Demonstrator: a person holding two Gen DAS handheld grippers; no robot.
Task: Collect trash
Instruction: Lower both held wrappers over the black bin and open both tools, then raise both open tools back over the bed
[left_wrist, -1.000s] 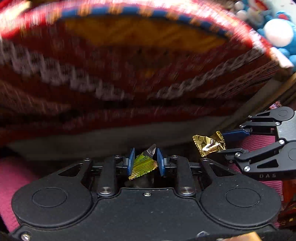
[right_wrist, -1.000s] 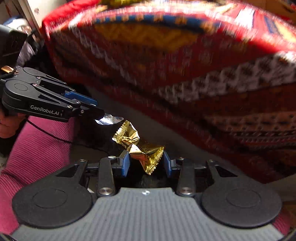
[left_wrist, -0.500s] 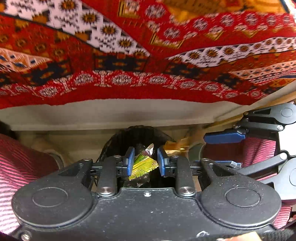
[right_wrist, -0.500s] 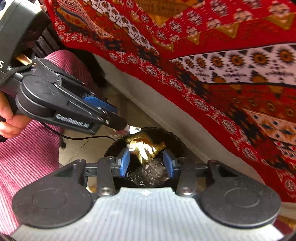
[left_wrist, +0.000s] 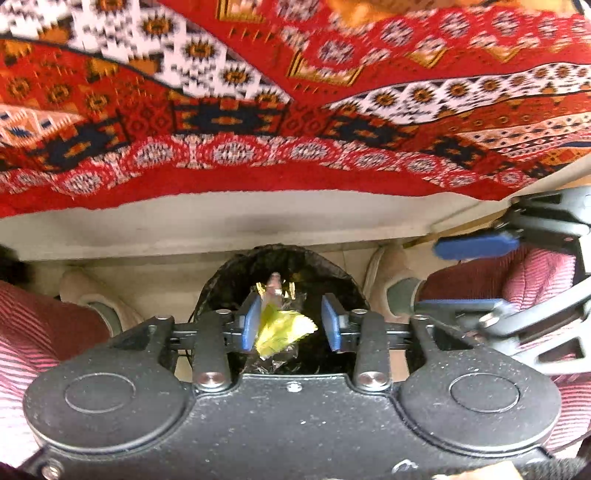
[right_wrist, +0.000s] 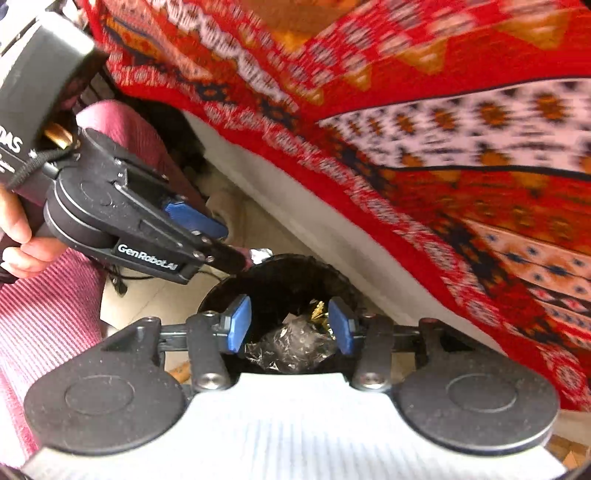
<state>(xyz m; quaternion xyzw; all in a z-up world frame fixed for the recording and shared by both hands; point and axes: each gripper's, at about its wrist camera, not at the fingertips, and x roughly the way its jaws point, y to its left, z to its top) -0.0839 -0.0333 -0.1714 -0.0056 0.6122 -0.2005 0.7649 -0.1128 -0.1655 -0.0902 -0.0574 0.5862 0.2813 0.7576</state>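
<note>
The yellow-green wrapper (left_wrist: 282, 328) sits between the jaws of the left tool (left_wrist: 291, 325), touching only the left pad (left_wrist: 250, 325), directly above the black-lined trash bin (left_wrist: 229, 280). That tool's jaws have just been opening and no longer pinch it. The gold wrapper (right_wrist: 320, 314) lies inside the bin beside crumpled clear plastic (right_wrist: 291, 345). The right tool (right_wrist: 291, 323) hangs over the bin mouth, its jaws having just been opening, spread with nothing between them. Behind the bin hangs a red patterned cloth (left_wrist: 295, 110) over a pale edge; pink-striped trouser legs (left_wrist: 29, 332) and shoes (left_wrist: 388, 273) flank the bin on the floor.
</note>
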